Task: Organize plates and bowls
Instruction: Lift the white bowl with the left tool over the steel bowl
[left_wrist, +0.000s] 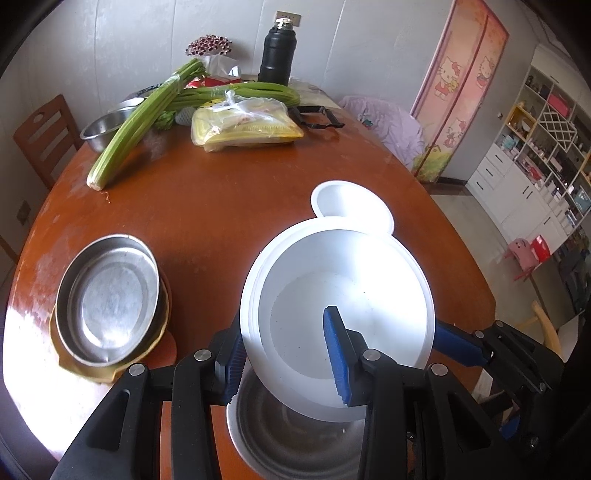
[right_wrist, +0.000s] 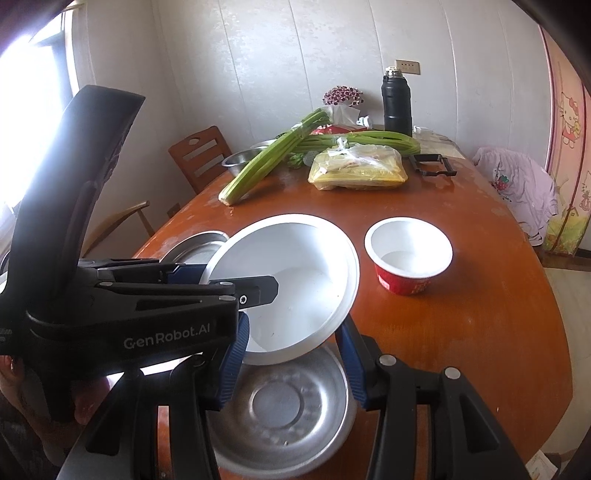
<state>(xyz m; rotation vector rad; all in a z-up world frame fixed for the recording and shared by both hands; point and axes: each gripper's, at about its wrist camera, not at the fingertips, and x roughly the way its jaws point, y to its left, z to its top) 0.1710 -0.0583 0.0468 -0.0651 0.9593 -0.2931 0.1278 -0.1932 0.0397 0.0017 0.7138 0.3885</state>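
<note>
My left gripper (left_wrist: 286, 356) is shut on the rim of a stack of white plates (left_wrist: 340, 306) and holds it tilted above a steel bowl (left_wrist: 295, 443) at the table's near edge. The plates (right_wrist: 291, 280) and steel bowl (right_wrist: 280, 410) also show in the right wrist view, with the left gripper's body (right_wrist: 122, 299) at the left. My right gripper (right_wrist: 291, 363) is open, its blue fingers either side of the plates' lower rim, over the steel bowl. A red bowl with white inside (right_wrist: 408, 254) stands to the right. A steel pan on a yellow dish (left_wrist: 110, 299) sits at the left.
At the table's far end lie celery stalks (left_wrist: 140, 122), a bagged yellow pack (left_wrist: 243, 125), a steel basin (left_wrist: 103, 129), a black clip (left_wrist: 317, 116) and a black flask (left_wrist: 277, 55). A wooden chair (left_wrist: 44, 136) stands at the far left.
</note>
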